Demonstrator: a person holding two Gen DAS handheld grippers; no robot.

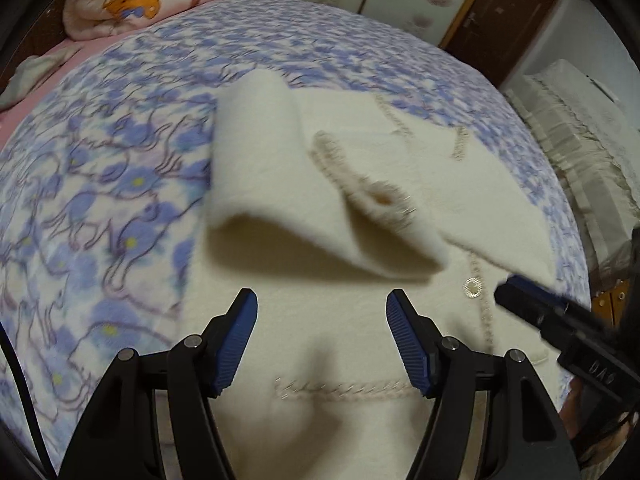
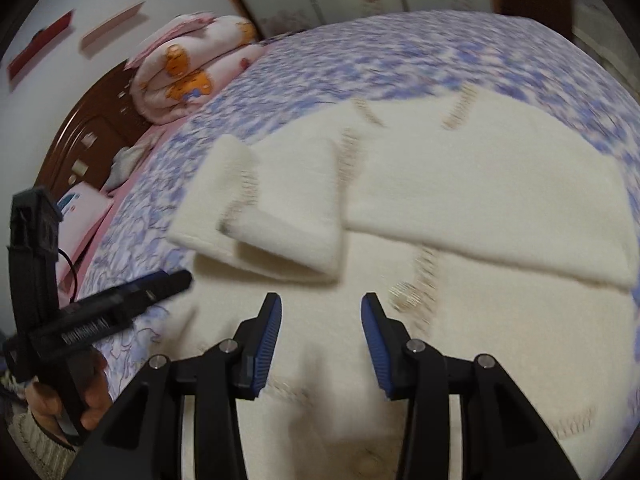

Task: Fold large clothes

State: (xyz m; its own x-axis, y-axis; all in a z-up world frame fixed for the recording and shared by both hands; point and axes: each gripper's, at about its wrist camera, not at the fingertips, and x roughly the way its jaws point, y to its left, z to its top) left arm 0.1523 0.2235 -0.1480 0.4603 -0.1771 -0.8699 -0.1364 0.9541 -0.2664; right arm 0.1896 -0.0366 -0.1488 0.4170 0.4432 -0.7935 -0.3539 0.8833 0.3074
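A cream woolly cardigan (image 1: 328,344) with beige stitched trim lies flat on the bed; it also shows in the right wrist view (image 2: 500,320). Both sleeves are folded in across its chest: the left sleeve (image 1: 280,184) and the right sleeve (image 2: 500,204). A round button (image 1: 473,287) sits on the front placket. My left gripper (image 1: 322,312) is open and empty just above the cardigan's lower body. My right gripper (image 2: 321,316) is open and empty over the same area. The right gripper also shows in the left wrist view (image 1: 520,292), the left one in the right wrist view (image 2: 160,284).
The bed has a blue-flowered cover (image 1: 100,200). A rolled pink bear-print quilt (image 2: 188,68) lies by the wooden headboard (image 2: 84,128). A covered piece of furniture (image 1: 580,128) stands beside the bed, with a brown door (image 1: 500,12) behind.
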